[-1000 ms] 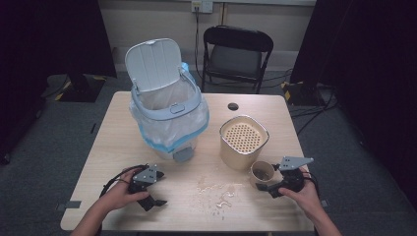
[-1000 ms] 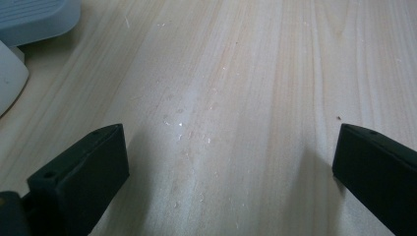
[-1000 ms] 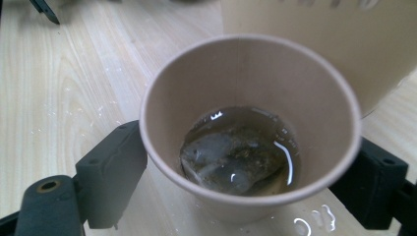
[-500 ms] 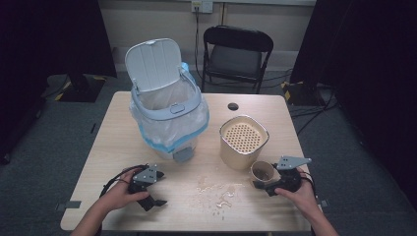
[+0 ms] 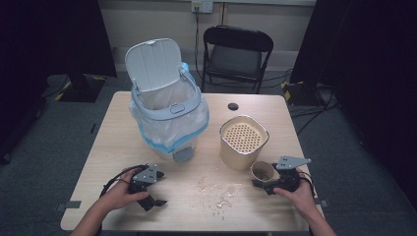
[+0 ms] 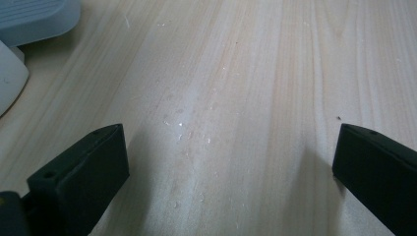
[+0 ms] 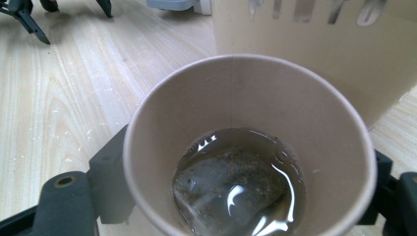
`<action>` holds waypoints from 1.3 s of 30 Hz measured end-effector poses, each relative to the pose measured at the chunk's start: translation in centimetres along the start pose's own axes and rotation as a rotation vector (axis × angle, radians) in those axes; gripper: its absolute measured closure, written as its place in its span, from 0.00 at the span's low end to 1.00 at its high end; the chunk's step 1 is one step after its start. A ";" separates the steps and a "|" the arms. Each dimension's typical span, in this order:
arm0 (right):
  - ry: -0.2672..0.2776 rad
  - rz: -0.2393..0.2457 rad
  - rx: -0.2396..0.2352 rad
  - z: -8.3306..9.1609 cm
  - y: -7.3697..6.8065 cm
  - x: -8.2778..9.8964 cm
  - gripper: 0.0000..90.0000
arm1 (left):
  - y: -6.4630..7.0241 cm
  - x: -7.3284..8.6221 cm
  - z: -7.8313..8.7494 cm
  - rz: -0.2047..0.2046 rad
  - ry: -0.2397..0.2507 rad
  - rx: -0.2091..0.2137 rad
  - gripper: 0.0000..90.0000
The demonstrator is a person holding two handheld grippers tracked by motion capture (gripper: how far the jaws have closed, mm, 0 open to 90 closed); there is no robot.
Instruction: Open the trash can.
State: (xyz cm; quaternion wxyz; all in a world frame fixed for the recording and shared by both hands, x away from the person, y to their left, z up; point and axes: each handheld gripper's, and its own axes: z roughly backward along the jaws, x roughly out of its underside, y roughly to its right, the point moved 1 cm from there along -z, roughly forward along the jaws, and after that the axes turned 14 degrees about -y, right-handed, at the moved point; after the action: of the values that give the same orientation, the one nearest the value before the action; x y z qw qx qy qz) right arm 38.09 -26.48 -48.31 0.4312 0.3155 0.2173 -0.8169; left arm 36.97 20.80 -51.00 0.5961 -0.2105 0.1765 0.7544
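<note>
A brown paper cup (image 5: 263,170) stands at the table's right front, close to a beige container (image 5: 244,140). In the right gripper view the cup (image 7: 246,147) holds dark liquid with a tea bag (image 7: 231,187) sunk in it. My right gripper (image 5: 263,179) has just been closing its jaws, and they now press on both sides of the cup's wall (image 7: 248,211). At the left front my left gripper (image 5: 158,191) rests on the table, wide open (image 6: 228,135) with only bare wood between its jaws.
A pedal bin (image 5: 167,118) with a raised white lid and a blue-edged bag stands at the middle left. Spilled drops (image 5: 221,191) glisten on the table (image 5: 113,147) between the grippers. A small black disc (image 5: 233,106) lies at the far edge, with a folding chair (image 5: 236,54) behind it.
The right gripper's jaws have drawn in against the paper cup. Both hands, the cup and everything else stay where they were.
</note>
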 end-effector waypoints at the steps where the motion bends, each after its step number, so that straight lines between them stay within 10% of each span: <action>1: 0.000 0.000 0.000 0.0 0.0 0.0 0.23 | 0.0 0.0 0.0 0.000 0.000 0.000 0.00; 39: 0.002 -0.015 0.026 1.5 0.6 1.3 0.30 | 0.0 0.0 0.0 0.000 -0.002 0.001 0.00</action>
State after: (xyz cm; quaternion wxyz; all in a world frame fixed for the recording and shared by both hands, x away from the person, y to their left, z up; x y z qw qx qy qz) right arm 37.55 -28.46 -48.16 0.4206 0.3200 0.2094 -0.8227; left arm 36.98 20.79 -51.00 0.5966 -0.2096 0.1763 0.7544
